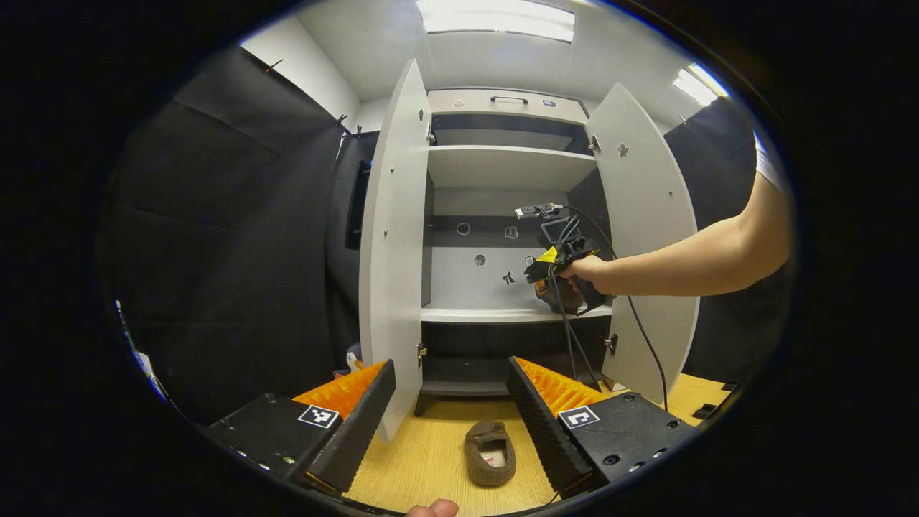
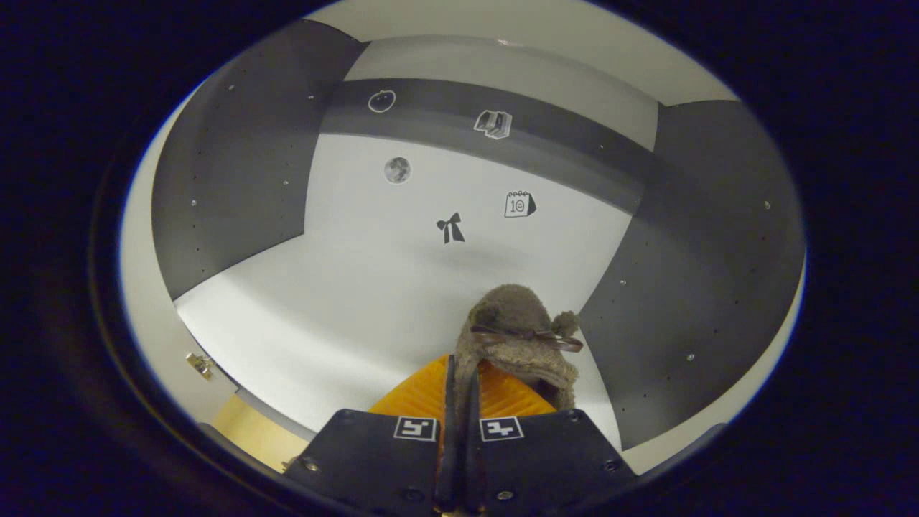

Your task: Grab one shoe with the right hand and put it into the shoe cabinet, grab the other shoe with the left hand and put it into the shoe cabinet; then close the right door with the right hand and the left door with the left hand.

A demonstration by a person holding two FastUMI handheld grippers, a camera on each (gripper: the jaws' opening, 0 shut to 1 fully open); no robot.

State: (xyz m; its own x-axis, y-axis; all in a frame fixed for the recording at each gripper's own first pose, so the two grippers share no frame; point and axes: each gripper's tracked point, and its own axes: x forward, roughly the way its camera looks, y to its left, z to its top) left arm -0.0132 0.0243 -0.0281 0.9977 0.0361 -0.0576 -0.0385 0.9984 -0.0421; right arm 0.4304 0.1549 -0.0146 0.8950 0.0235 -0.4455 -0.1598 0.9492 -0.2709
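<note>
Black cloth (image 1: 237,237) hangs as the booth's wall on the left, and more of it (image 1: 725,301) on the far right. Above, a white ceiling (image 1: 495,57) carries two bright light panels (image 1: 495,18), one overhead and one to the right. The floor (image 1: 431,459) is light wood, running near to far under it all.

Black claw (image 1: 451,420), square coded markers, screws

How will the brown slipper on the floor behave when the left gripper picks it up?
The slipper looks plush, so it will probably flex and sag rather than stay stiff. It seems light. Its fuzzy surface should not slip easily, and lying flat on the floor, it is unlikely to roll.
</note>
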